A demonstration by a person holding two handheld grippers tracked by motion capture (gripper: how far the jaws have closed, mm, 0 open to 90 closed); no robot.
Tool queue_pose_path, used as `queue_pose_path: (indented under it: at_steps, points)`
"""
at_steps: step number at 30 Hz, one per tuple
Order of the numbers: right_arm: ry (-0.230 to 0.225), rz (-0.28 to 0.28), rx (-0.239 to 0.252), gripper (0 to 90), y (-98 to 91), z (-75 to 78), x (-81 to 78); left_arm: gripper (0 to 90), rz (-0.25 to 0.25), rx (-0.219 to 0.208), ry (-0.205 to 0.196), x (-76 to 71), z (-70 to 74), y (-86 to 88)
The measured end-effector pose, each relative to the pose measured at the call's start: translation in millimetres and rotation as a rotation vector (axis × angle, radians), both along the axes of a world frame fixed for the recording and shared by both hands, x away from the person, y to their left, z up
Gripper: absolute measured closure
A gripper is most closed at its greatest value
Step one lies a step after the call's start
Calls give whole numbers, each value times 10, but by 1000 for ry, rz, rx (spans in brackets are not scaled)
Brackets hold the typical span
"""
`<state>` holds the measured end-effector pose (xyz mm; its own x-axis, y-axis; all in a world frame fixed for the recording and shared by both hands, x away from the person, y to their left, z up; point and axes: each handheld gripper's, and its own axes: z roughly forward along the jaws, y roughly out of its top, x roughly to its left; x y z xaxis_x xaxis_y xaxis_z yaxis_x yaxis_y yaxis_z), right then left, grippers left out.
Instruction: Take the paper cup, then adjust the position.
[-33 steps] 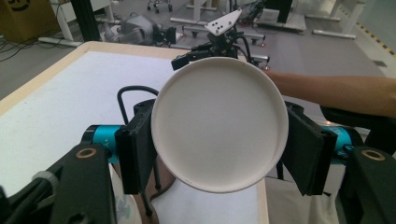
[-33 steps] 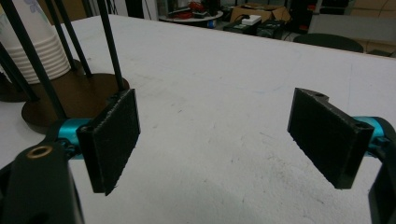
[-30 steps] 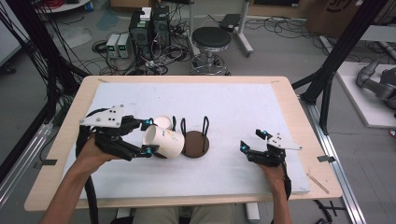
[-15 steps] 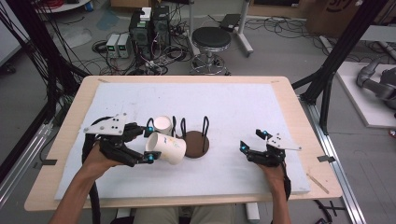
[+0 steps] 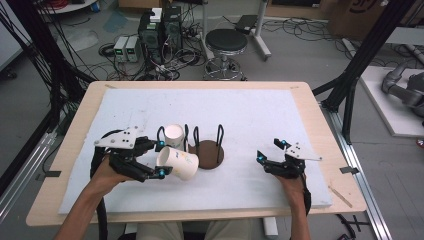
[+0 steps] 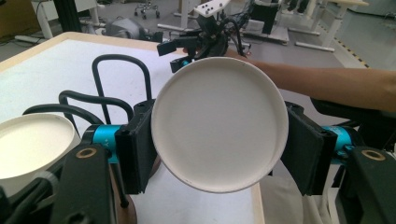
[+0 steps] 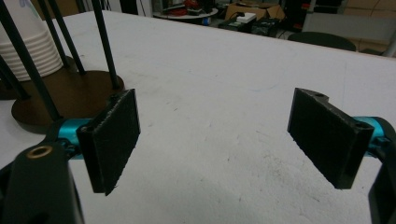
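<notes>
The left gripper (image 5: 161, 160) has its jaws pinching a white paper cup (image 5: 178, 163), tipped on its side just near of the dark wire rack (image 5: 206, 153), where a cup stack (image 5: 173, 135) stands. The right gripper (image 5: 267, 154) rests with jaws spread on the counter (image 5: 260, 115), well to the right.

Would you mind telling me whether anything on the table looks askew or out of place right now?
Only the paper cup in the left gripper: it lies tipped on its side between the fingers, bottom toward that gripper's camera, near the brown cup rack. The stack of cups in the rack stands upright. Nothing looks spilled or damaged.
</notes>
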<state>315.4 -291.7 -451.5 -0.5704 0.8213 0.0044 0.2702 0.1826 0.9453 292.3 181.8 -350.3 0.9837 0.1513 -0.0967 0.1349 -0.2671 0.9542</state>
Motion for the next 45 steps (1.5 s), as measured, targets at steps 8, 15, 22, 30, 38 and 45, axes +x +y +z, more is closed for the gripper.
queue_pose_path:
  at_steps: [8,15,22,30,38,45]
  points:
    - [6,0,-11,172,9,1,8,341,4,5,-7,-35,-4,-13]
    - [7,-2,-12,172,10,1,9,341,2,15,-1,-32,-35,-23]
    - [9,-1,-4,172,6,2,6,341,10,33,6,-19,-73,-36]
    - [18,7,2,172,-4,2,21,341,15,26,-6,-40,-31,-9]
    - [14,5,6,172,-9,2,13,341,20,22,-7,-45,-25,-2]
    - [50,62,20,172,-25,11,56,342,21,22,-11,-45,-29,5]
